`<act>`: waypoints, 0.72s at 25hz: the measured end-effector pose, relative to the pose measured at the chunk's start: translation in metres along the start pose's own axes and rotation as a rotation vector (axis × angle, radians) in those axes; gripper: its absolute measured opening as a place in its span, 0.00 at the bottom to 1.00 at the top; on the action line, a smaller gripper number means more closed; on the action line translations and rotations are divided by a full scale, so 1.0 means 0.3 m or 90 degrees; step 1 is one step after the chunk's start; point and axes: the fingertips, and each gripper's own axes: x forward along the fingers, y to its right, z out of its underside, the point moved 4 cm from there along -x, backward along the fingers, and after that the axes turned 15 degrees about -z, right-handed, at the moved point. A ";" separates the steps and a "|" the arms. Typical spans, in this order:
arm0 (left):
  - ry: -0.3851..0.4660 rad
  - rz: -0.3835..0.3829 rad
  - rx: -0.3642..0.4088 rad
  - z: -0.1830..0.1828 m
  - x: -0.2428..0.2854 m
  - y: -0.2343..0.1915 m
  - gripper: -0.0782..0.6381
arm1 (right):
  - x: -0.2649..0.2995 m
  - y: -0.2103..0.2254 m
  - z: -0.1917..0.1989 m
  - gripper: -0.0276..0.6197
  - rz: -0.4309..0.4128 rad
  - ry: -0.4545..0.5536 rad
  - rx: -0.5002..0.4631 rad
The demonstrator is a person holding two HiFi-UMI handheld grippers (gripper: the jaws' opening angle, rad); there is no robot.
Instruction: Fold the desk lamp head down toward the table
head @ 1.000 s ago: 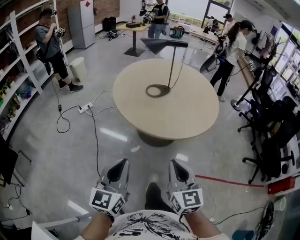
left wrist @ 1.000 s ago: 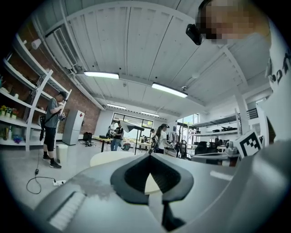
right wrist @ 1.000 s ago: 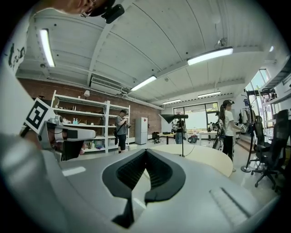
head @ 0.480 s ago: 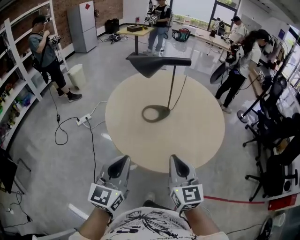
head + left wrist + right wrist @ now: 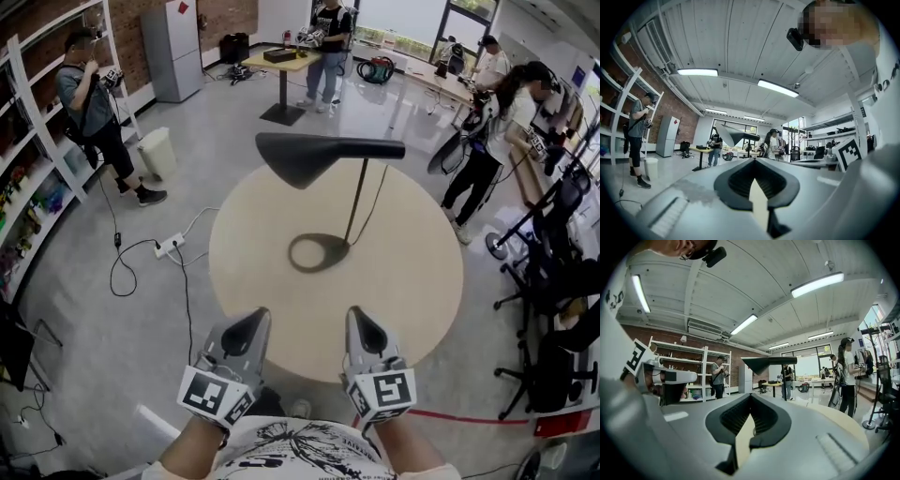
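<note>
A black desk lamp stands on the round beige table (image 5: 417, 281). Its cone head (image 5: 309, 155) is level at the top of a thin stem (image 5: 359, 202), pointing left, above a ring base (image 5: 317, 253). My left gripper (image 5: 251, 325) and right gripper (image 5: 362, 321) are side by side over the table's near edge, well short of the lamp. Both are shut and hold nothing. In the left gripper view the lamp head (image 5: 733, 136) shows far off above the left gripper (image 5: 753, 161). The right gripper view has the lamp head (image 5: 764, 363) above the right gripper (image 5: 751, 397).
A power strip with cables (image 5: 169, 246) lies on the floor to the left. A person (image 5: 89, 94) stands by the shelves at far left, near a bin (image 5: 157, 150). Another person (image 5: 511, 122) and office chairs (image 5: 553, 272) are to the right.
The table and lamp have come closer in the head view. Both grippers now reach over the table's near edge instead of the floor. The lamp head stays level.
</note>
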 end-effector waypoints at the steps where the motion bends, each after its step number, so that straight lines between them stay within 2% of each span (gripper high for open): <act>1: 0.001 0.005 -0.002 -0.005 0.022 -0.012 0.12 | 0.025 0.001 -0.007 0.06 -0.002 0.000 -0.002; 9: -0.003 0.066 -0.005 -0.078 0.260 -0.139 0.12 | 0.228 0.089 -0.089 0.06 0.034 0.013 -0.015; 12: 0.030 0.089 0.014 -0.166 0.354 -0.190 0.12 | 0.302 0.121 -0.144 0.06 0.040 0.030 -0.013; 15: 0.068 0.102 0.036 -0.263 0.439 -0.250 0.12 | 0.359 0.138 -0.179 0.05 0.052 0.042 0.020; 18: 0.110 0.109 0.085 -0.381 0.523 -0.320 0.12 | 0.418 0.134 -0.199 0.06 0.058 0.043 0.034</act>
